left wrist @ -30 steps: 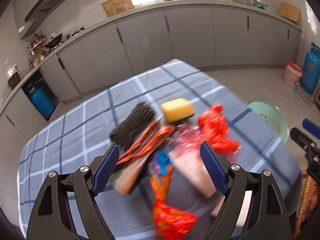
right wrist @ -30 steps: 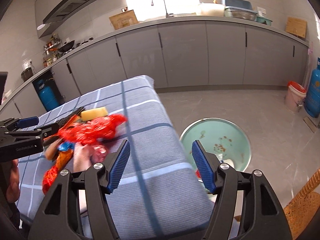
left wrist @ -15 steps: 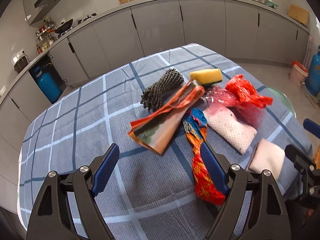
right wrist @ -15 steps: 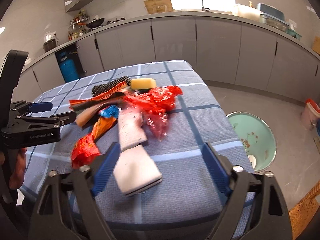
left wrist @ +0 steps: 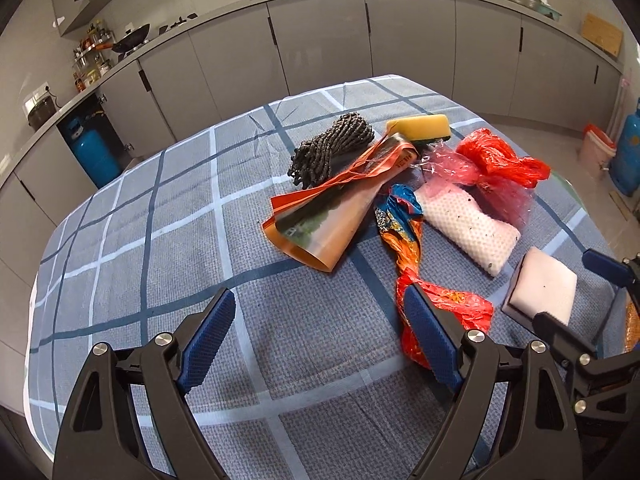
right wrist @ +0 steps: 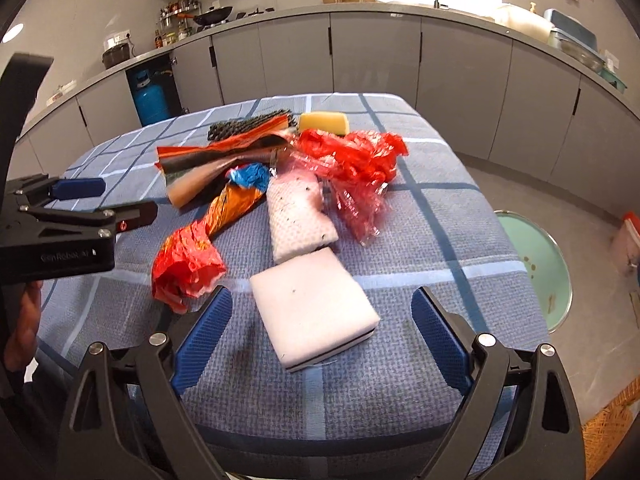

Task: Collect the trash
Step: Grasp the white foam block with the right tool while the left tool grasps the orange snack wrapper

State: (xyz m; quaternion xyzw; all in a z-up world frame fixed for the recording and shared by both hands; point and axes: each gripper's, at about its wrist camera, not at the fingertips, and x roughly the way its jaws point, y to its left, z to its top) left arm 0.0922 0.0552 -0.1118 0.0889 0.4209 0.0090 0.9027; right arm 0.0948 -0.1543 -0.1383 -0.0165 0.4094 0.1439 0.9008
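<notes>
Trash lies in a heap on the blue checked tablecloth (left wrist: 180, 240): a dark knitted bundle (left wrist: 330, 148), a yellow sponge (left wrist: 418, 126), an orange foil wrapper (left wrist: 332, 216), a twisted orange-blue wrapper (left wrist: 412, 256), red plastic bags (left wrist: 496, 160), a white mesh pad (left wrist: 468, 228) and a white foam block (right wrist: 314, 312). My left gripper (left wrist: 316, 340) is open and empty, its right finger beside the twisted wrapper. My right gripper (right wrist: 320, 340) is open and empty, its fingers on either side of the foam block's near end.
A green basin (right wrist: 532, 260) stands on the floor right of the table. Grey kitchen cabinets (left wrist: 320, 44) run along the back, with blue gas cylinders (left wrist: 94, 152) by them. A wicker chair edge (right wrist: 608, 432) shows at the lower right.
Both grippers have pulled back from the heap and swung toward it. The right gripper turned left from the basin and now frames the foam block.
</notes>
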